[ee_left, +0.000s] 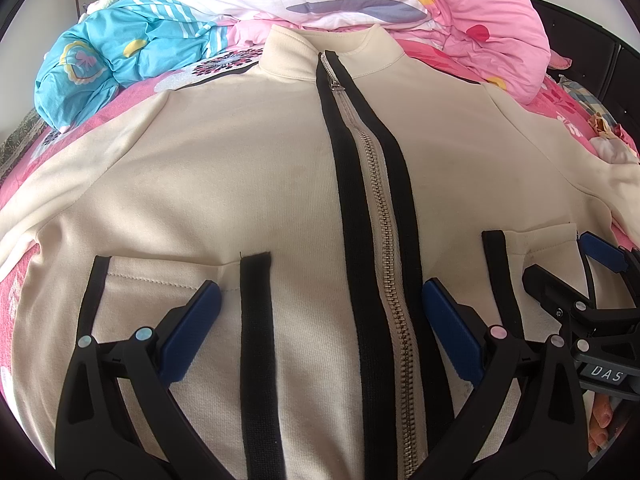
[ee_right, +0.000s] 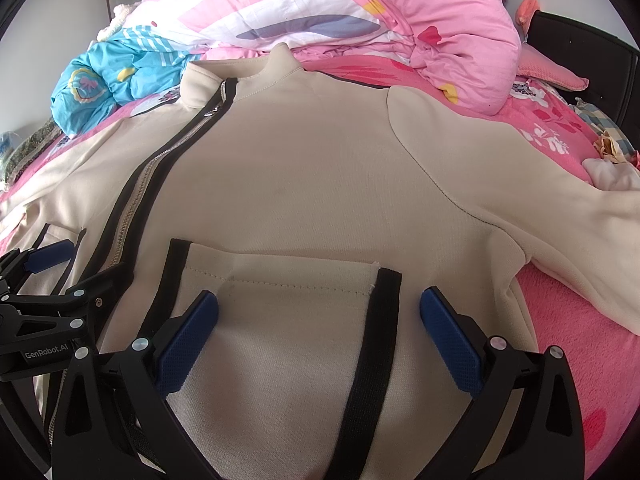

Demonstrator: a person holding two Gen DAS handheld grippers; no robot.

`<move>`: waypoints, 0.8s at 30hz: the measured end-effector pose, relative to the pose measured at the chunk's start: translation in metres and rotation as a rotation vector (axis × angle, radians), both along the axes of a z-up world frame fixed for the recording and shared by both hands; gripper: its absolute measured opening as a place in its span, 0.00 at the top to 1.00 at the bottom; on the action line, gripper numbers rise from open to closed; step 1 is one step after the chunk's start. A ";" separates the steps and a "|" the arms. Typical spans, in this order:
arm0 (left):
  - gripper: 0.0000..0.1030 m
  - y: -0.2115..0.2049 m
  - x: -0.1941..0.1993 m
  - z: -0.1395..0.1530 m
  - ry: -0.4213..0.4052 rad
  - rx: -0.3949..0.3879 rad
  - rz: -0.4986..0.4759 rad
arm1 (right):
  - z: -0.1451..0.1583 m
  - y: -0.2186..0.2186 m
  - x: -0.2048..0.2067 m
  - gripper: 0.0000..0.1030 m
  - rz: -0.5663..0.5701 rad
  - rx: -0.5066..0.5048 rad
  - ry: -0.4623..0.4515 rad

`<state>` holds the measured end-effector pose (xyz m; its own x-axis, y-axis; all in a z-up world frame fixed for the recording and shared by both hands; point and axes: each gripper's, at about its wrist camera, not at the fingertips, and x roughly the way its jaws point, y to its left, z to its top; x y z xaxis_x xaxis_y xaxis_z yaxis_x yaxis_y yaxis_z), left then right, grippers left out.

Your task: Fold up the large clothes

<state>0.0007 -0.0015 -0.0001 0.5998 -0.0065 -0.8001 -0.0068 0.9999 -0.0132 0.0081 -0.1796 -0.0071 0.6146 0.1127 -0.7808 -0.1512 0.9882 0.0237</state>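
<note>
Bed (ee_right: 568, 360): one, covered by a pink fleece sheet with floral print.
Quilts: two, bunched at the far end. One pink quilt (ee_left: 460, 4) with white and grey patches; one blue quilt (ee_left: 104, 64) to its left.
Jacket (ee_left: 240, 184): one, cream, lying face up and flat on the bed, collar toward the quilts, both sleeves spread outward.
Zipper (ee_left: 384, 240): one, metal, closed nearly to the collar, edged by two black bands.
Pockets: two, each with black trim; left pocket (ee_left: 172, 280), right pocket (ee_right: 296, 292).
Grippers: two, black with blue pads.
Left gripper (ee_left: 320, 308): jaws wide apart, holding nothing, over the lower front, spanning the left pocket edge and the zipper.
Right gripper (ee_right: 320, 312): jaws wide apart, holding nothing, over the right pocket.
</note>
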 end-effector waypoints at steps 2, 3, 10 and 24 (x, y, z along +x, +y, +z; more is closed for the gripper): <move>0.06 0.000 0.000 0.000 0.000 0.000 0.000 | 0.000 0.000 0.000 0.05 0.000 -0.001 0.000; 0.06 0.000 0.000 0.000 0.000 0.000 0.000 | 0.000 0.000 0.000 0.05 0.000 0.000 0.000; 0.06 0.000 0.000 0.000 0.000 0.002 0.000 | 0.000 0.000 0.000 0.05 0.000 0.000 0.002; 0.06 0.014 0.008 0.005 0.051 -0.008 -0.029 | 0.013 -0.009 0.001 0.05 -0.020 0.057 0.012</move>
